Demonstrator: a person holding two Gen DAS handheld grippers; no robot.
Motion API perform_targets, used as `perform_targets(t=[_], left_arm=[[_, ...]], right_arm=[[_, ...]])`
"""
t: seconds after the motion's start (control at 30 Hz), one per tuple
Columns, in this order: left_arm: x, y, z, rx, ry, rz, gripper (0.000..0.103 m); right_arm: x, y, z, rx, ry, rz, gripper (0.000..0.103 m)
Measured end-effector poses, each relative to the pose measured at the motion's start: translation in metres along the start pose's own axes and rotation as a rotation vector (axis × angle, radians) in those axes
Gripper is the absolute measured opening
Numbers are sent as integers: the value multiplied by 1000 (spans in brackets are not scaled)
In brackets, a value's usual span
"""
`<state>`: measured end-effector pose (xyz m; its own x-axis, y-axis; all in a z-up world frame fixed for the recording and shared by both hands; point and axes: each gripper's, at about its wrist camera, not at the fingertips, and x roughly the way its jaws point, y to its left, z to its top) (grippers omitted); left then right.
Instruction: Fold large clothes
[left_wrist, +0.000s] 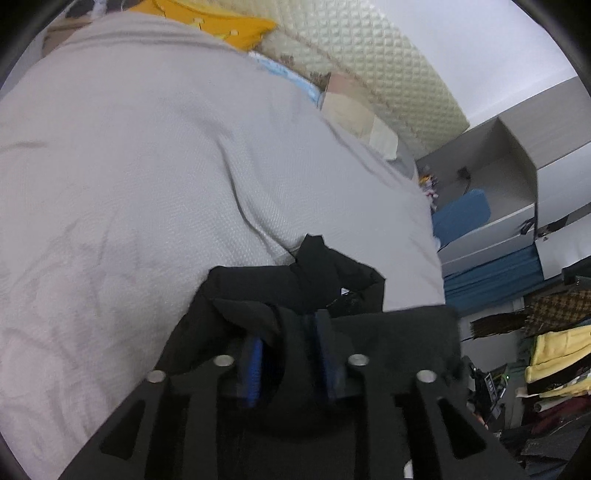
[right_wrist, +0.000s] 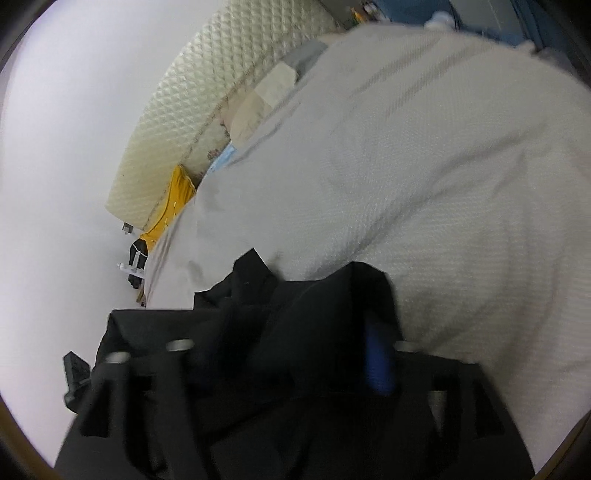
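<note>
A black garment (left_wrist: 317, 280) hangs bunched in front of my left gripper (left_wrist: 291, 332), whose blue-padded fingers (left_wrist: 253, 354) are shut on a fold of it above the white bedspread (left_wrist: 147, 166). In the right wrist view the same black garment (right_wrist: 295, 306) drapes over my right gripper (right_wrist: 314, 354). It is shut on the cloth, with only one blue pad (right_wrist: 376, 362) showing; the other finger is hidden under fabric. The garment is held up off the white bedspread (right_wrist: 424, 166), stretched between both grippers.
A quilted cream headboard (left_wrist: 369, 59) and a yellow cushion (left_wrist: 214, 18) lie at the bed's far side. A grey cabinet (left_wrist: 517, 166) with blue items and a pile of folded clothes (left_wrist: 554, 350) stand to the right. A white wall (right_wrist: 74, 129) is on the left.
</note>
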<state>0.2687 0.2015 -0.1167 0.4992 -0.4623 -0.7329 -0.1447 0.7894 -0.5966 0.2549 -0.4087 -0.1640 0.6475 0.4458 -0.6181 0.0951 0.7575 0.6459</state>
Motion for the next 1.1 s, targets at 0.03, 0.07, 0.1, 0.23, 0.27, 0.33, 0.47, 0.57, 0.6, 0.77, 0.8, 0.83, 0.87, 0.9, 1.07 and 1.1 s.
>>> perform_targets(t=[0.03, 0.07, 0.1, 0.23, 0.27, 0.33, 0.47, 0.57, 0.6, 0.77, 0.8, 0.83, 0.87, 0.9, 1.07, 1.1], left_arm=[[-12, -1, -2, 10, -27, 7, 47], [-24, -3, -4, 20, -58, 22, 68], [-40, -6, -6, 42, -106, 44, 76], [-74, -27, -16, 197, -220, 126, 80], [-78, -37, -23, 250, -255, 146, 80], [-76, -55, -35, 313, -297, 161, 80], [-42, -95, -68, 428, -306, 123, 80], [-8, -124, -90, 523, -271, 123, 80], [5, -133, -97, 553, -263, 130, 80], [72, -157, -116, 639, -235, 173, 80], [83, -157, -117, 652, -236, 192, 80], [94, -157, -117, 661, -242, 214, 80], [104, -156, -115, 666, -247, 233, 80], [115, -155, -114, 668, -251, 249, 80], [144, -153, -94, 649, -266, 279, 81], [149, -154, -91, 651, -265, 288, 81]], right_arm=[[-11, 5, -1, -24, -20, -18, 83], [-22, 8, -2, -41, -36, -31, 83], [-31, 12, -2, -54, -49, -41, 82], [-67, 40, -9, -152, -144, -83, 82], [-73, 51, -14, -188, -169, -91, 82], [-76, 74, -25, -263, -207, -95, 83], [-62, 120, -58, -427, -239, -103, 83], [-41, 144, -81, -526, -253, -116, 83], [-29, 150, -90, -564, -255, -124, 83], [20, 142, -112, -622, -198, -148, 83], [28, 138, -113, -622, -186, -156, 83], [38, 132, -114, -617, -174, -165, 83], [44, 127, -114, -608, -164, -163, 83], [52, 122, -112, -596, -154, -160, 83], [72, 126, -100, -610, -162, -186, 83], [76, 128, -98, -617, -161, -193, 83]])
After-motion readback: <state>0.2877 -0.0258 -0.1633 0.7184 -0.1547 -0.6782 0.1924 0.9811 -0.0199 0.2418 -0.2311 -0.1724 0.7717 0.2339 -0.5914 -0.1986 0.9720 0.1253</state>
